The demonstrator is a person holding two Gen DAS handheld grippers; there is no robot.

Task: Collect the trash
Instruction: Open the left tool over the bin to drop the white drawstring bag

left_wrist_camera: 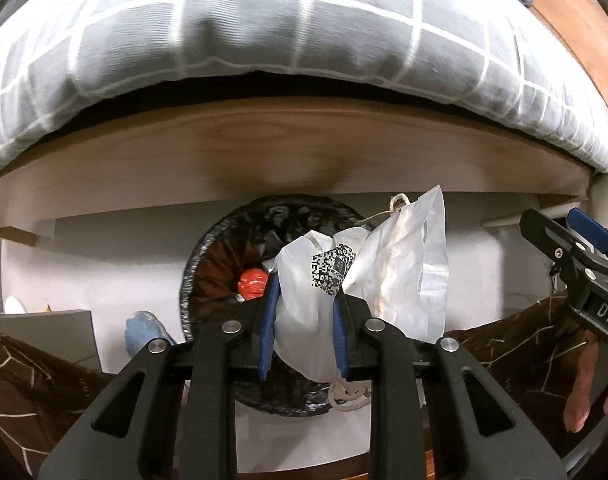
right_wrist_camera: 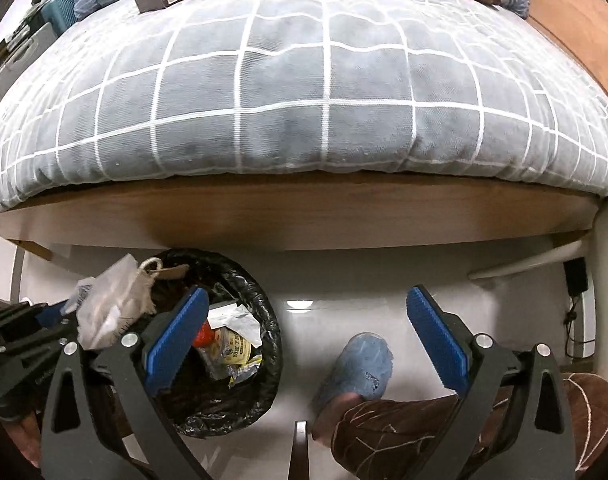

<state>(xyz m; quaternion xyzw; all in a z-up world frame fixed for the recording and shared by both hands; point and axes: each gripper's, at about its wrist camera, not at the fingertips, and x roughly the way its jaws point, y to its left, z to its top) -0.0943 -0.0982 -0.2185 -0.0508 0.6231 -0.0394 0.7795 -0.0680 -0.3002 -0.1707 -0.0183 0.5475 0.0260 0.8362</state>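
hovering over the round black-lined trash bin (left_wrist_camera: 224,280), left claw (left_wrist_camera: 304,320) clamps a crumpled white plastic bag (left_wrist_camera: 304,332); right claw (right_wrist_camera: 307,344) gapes wide, holding nothing.

A crumpled white plastic bag (left_wrist_camera: 315,312) with a QR label sits pinched between the left tongs (left_wrist_camera: 305,320), above the black-lined trash bin (left_wrist_camera: 208,264).

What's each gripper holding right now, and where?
Left gripper pinches the white plastic bag around its bunched lower body, over the bin. Right gripper is open, empty.
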